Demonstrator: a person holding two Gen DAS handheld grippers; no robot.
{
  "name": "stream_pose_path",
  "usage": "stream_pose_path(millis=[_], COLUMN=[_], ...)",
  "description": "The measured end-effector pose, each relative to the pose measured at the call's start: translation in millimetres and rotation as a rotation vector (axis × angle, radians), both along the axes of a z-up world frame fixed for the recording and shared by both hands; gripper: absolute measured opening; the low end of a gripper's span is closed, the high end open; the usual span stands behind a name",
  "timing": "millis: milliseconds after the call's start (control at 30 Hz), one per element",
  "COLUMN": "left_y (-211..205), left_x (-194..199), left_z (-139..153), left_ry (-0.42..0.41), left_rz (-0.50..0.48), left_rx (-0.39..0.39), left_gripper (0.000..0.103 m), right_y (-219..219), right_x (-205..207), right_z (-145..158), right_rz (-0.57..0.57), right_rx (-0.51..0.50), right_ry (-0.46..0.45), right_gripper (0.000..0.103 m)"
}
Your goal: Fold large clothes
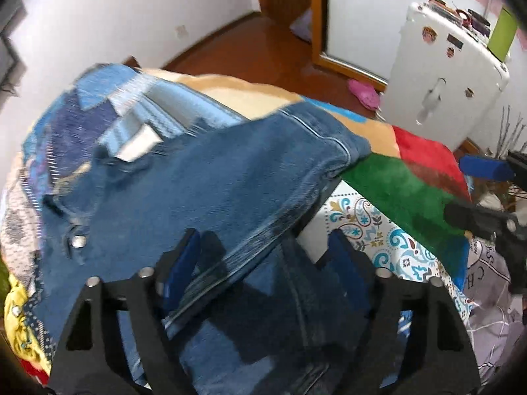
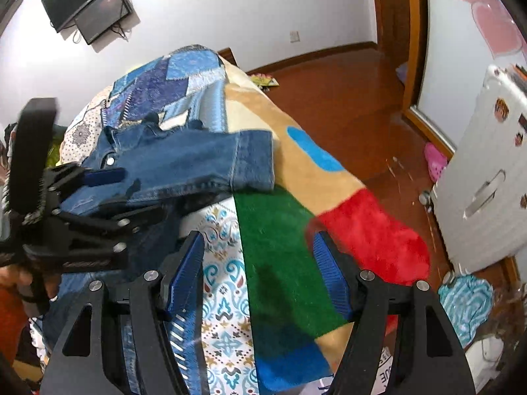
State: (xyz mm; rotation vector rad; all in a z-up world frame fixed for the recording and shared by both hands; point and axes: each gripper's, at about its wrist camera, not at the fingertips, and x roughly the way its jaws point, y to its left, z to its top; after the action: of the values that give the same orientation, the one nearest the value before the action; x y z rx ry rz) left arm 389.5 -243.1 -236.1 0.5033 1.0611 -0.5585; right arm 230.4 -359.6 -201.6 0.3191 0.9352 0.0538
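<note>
Left wrist view shows my left gripper spread wide, with a fold of the denim jacket lying loose between its blue pads on the bed. From the right wrist view, my right gripper is also wide, holding nothing, above the colourful fleece blanket; the jacket rests to its left, beside a patchwork quilt.

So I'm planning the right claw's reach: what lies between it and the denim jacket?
In the right wrist view, patterned white-and-teal fabric and the green blanket patch lie between the open right claw and the denim jacket.
</note>
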Motion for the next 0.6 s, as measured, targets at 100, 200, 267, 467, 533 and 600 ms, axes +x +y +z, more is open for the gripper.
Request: stream_pose_path(millis=[100, 200, 267, 467, 533, 600], left_y=[-5, 3, 14, 68, 87, 105], left_x=[7, 15, 21, 34, 30, 25], left_z=[-11, -11, -5, 33, 53, 73], left_ry=[0.011, 0.022, 0.06, 0.099, 0.037, -0.046], left_rz=[0.001, 0.02, 0.044, 0.179, 0.21, 0.236], left_rx=[0.012, -0.025, -0.104, -0.315, -0.333, -0.325], left_gripper=[0.059, 0.042, 0.022, 0.011, 0.011, 0.011], right_y=[-3, 0, 5, 29, 38, 50], right_x=[-1, 1, 3, 12, 16, 22], right_z=[-9, -14, -14, -7, -5, -6], right_rz=[-0.001, 0.007, 0.019, 0.082, 0.102, 0.129], right_rx=[0.027, 0.043, 0.049, 0.07, 0.08, 0.088], right_ry=[0.021, 0.033, 0.035, 0.014, 0.007, 0.003], right_gripper=[0.065, 0.065, 0.065, 0.065, 0.065, 0.065])
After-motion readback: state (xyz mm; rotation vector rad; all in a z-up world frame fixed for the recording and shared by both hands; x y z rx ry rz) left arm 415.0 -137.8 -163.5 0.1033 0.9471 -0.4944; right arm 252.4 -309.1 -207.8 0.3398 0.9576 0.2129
